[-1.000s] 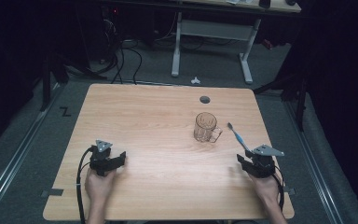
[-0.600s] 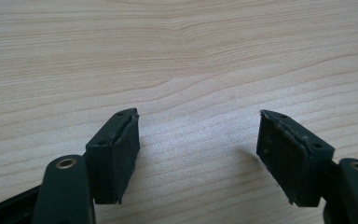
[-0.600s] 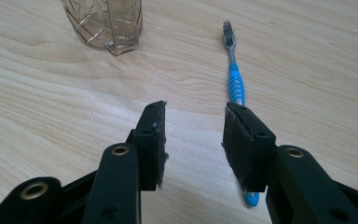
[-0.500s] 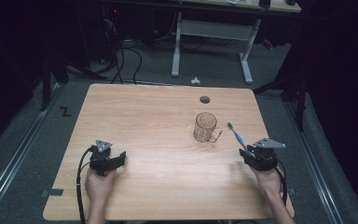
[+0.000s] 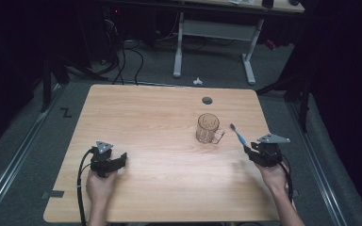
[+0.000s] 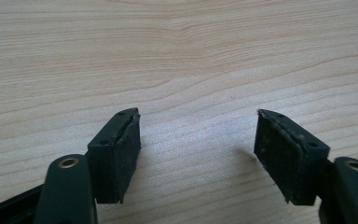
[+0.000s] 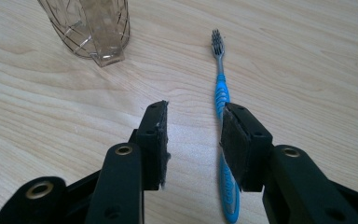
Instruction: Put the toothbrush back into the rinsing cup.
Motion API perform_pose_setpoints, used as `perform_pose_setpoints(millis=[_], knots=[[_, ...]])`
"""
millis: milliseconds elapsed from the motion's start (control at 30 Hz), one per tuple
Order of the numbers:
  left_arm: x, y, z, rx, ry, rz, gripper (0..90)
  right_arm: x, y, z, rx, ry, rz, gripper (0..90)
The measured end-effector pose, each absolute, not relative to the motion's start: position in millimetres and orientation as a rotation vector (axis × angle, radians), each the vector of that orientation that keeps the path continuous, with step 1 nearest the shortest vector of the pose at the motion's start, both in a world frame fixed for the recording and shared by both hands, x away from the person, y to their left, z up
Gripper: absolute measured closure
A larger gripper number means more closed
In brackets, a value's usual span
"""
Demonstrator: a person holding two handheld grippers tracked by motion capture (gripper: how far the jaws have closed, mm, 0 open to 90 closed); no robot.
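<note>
A blue toothbrush [image 5: 238, 135] lies flat on the wooden table [image 5: 160, 117], just right of a clear glass mug [image 5: 208, 128]. My right gripper [image 5: 250, 150] hovers at the handle end of the brush. In the right gripper view the toothbrush [image 7: 220, 88] runs under the right-hand jaw, with the mug [image 7: 91, 25] at the upper left. The right gripper [image 7: 193, 126] is open; its jaws have just been closing, with bare wood between the pads. My left gripper [image 5: 120, 159] rests near the front left of the table. In its own view the left gripper [image 6: 196, 135] is open over bare wood.
A round cable hole [image 5: 207, 100] sits near the table's far edge. Beyond the table, a white desk frame [image 5: 217, 28], loose cables [image 5: 122, 56] and a small white object [image 5: 197, 81] are on the dark floor. The table's right edge is close to the right gripper.
The right gripper has moved away from the person toward the toothbrush, and its jaws look narrower. The left gripper, the mug and the toothbrush have not moved.
</note>
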State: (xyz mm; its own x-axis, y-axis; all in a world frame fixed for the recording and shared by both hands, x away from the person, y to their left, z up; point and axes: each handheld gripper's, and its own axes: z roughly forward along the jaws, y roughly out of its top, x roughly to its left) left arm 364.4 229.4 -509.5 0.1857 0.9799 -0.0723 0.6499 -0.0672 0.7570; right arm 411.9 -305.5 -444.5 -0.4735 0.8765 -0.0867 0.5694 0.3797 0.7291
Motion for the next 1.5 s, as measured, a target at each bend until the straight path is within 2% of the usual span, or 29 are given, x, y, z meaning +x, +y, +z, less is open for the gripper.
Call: perform_pose_setpoints(millis=[1500], knots=[[364,227,-510,1.819,1.511,0.625,28.6,477,-305,-429,1.296,2.304,0.721,61.0]])
